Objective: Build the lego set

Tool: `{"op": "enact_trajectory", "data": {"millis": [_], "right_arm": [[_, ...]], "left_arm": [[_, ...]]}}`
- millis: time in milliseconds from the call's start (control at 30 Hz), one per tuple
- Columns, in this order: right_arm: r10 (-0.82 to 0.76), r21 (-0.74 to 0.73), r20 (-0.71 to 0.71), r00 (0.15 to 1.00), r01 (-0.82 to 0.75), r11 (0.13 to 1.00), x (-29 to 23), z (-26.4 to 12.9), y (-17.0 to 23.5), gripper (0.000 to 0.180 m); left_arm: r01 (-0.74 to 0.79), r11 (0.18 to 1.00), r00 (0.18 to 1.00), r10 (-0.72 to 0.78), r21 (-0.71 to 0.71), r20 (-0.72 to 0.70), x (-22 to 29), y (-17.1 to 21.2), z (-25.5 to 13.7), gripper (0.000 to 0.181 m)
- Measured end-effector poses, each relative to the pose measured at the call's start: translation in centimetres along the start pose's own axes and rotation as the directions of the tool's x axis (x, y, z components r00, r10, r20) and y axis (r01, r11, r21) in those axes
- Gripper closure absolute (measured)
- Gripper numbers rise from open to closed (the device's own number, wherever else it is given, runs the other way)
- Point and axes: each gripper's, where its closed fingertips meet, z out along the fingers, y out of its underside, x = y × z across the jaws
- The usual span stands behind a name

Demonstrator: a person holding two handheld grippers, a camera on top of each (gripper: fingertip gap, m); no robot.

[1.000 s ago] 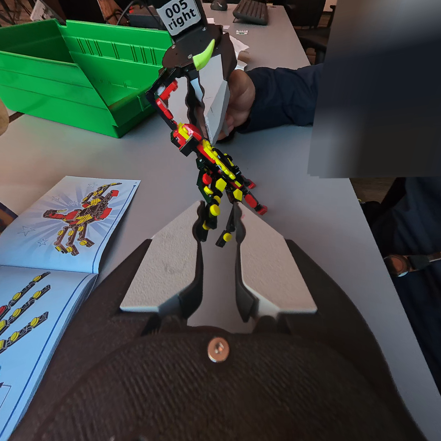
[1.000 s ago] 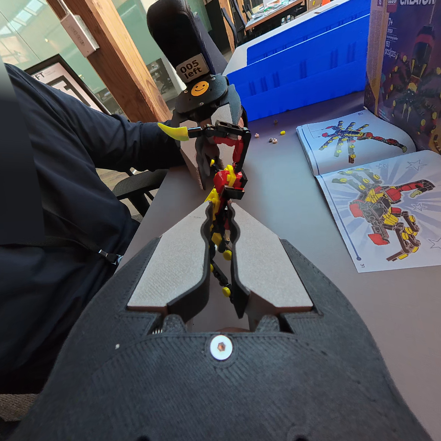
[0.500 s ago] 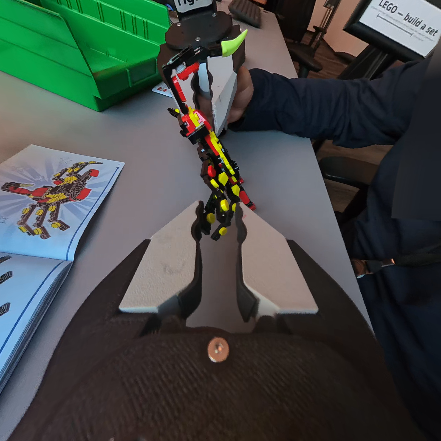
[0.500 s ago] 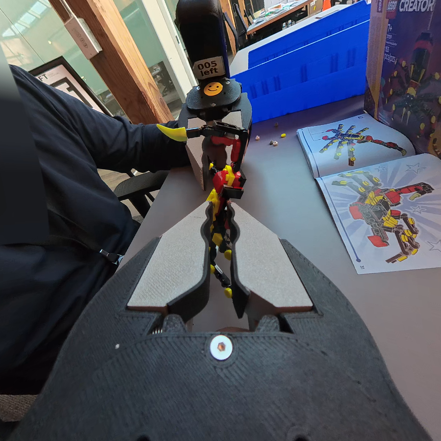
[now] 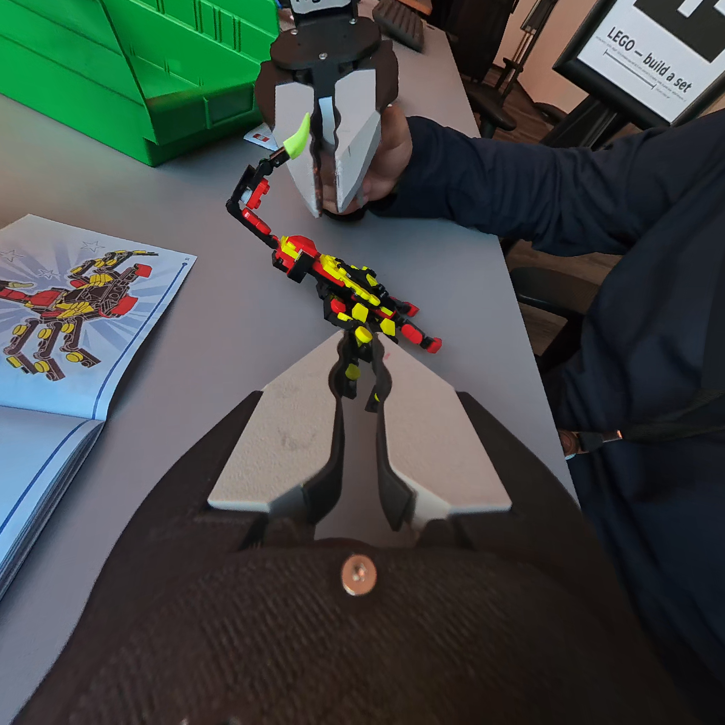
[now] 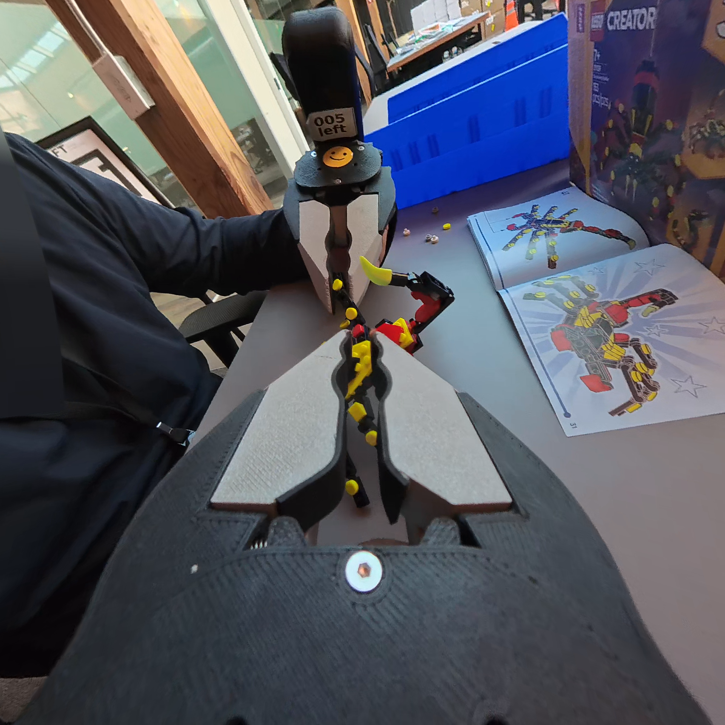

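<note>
– Since the coming move turns on how the scorpion model (image 5: 333, 274) lies, which way does it run?

– Its long axis runs from one tool to the other, low over the desk (image 5: 219, 219). The legs point at the left tool (image 5: 359, 337) and the tail end points at the right tool (image 6: 361, 337). The tail curls up, with its green stinger (image 5: 296, 135) just beside that tool's finger.

– What has hold of it?

– The left tool is pinched nearly closed on one black leg (image 5: 353, 370) with yellow studs; both views show that leg running in between its tips. The right tool is narrowed too, and model parts show in its gap in its own view. In the left wrist view, though, its tips look apart from the body, so I cannot tell whether it grips.

– So which is nearer?

– The left, at the legs. My guess is that any press or bend should act along that axis (a thin leg seems a weak handle and might pop off).

– What about the surface and the room?

– It is a plain grey desk. An open instruction booklet (image 5: 78, 306) lies beside the model on the left tool's side and a green bin (image 5: 117, 70) stands beyond it. A blue bin (image 6: 470, 149), the set's box (image 6: 647, 117) and a few loose studs (image 6: 431, 237) sit farther off. It looks like an office, with a wooden post and glass walls.
</note>
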Motion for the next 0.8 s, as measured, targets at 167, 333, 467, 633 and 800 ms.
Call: {"op": "enact_trajectory", "data": {"millis": [167,333,467,633,800], "right_arm": [[0.006,-0.067,-0.055,0.998,-0.009,0.998,1.0,0.5,1.2,0.161],[0.016,-0.119,-0.056,0.998,-0.022,0.993,1.0,0.9,2.0,0.154],[0.059,-0.164,-0.025,0.998,-0.062,0.985,0.6,1.2,2.8,0.154],[0.039,-0.152,-0.06,0.997,-0.047,0.987,1.1,0.9,2.6,0.155],[-0.008,-0.147,-0.151,0.989,-0.015,0.989,2.6,0.1,2.4,0.155]], "left_arm": [[0.035,0.999,0.999,-0.035,0.008,0.027,-0.7,-0.1,-0.1,0.175],[0.096,0.995,0.994,-0.098,0.03,0.055,-1.6,-0.3,-0.4,0.175],[0.163,0.985,0.98,-0.168,0.055,0.102,-3.0,-0.4,-0.7,0.172],[0.151,0.987,0.96,-0.159,0.052,0.23,-5.0,-0.1,-1.4,0.171],[0.087,0.996,0.944,-0.083,0.001,0.318,-5.7,0.3,-1.5,0.169]]}}
